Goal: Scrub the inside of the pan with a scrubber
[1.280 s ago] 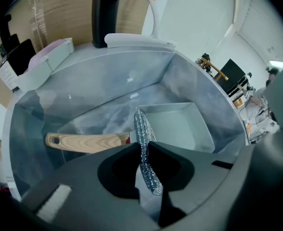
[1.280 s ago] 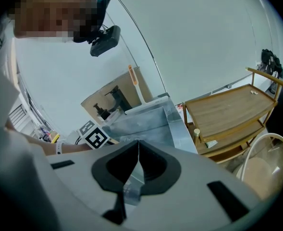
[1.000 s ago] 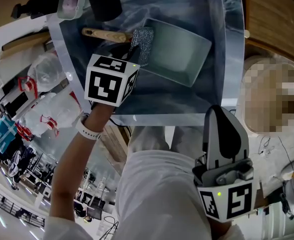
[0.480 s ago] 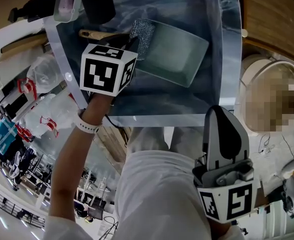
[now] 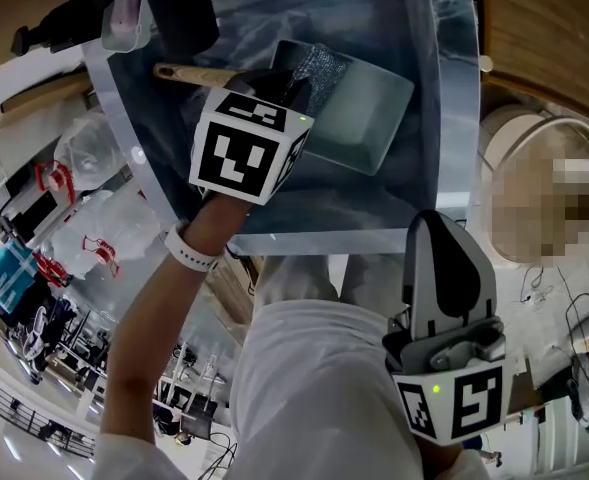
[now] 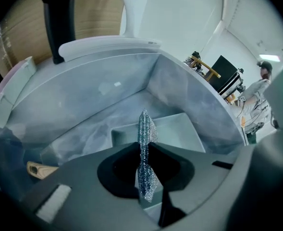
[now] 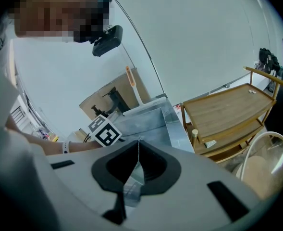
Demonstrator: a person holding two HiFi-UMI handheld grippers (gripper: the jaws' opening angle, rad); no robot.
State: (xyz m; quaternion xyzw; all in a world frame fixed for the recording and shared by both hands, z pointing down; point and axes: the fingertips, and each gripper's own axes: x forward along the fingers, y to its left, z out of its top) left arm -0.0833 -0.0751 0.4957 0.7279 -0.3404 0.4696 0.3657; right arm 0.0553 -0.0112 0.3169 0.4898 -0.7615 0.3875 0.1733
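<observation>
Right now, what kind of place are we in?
Probably a mock kitchen wash station in a big indoor hall or lab, not a home: a steel sink holding a pan, a wooden cart beside it, bare white walls.

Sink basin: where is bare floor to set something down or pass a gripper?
Bare: the steel sink basin floor between the pale-green rectangular pan and the near wall, plus a narrower strip right of it. Crowded: far-left corner, with the wooden handle, left gripper and its silver mesh scrubber.
</observation>
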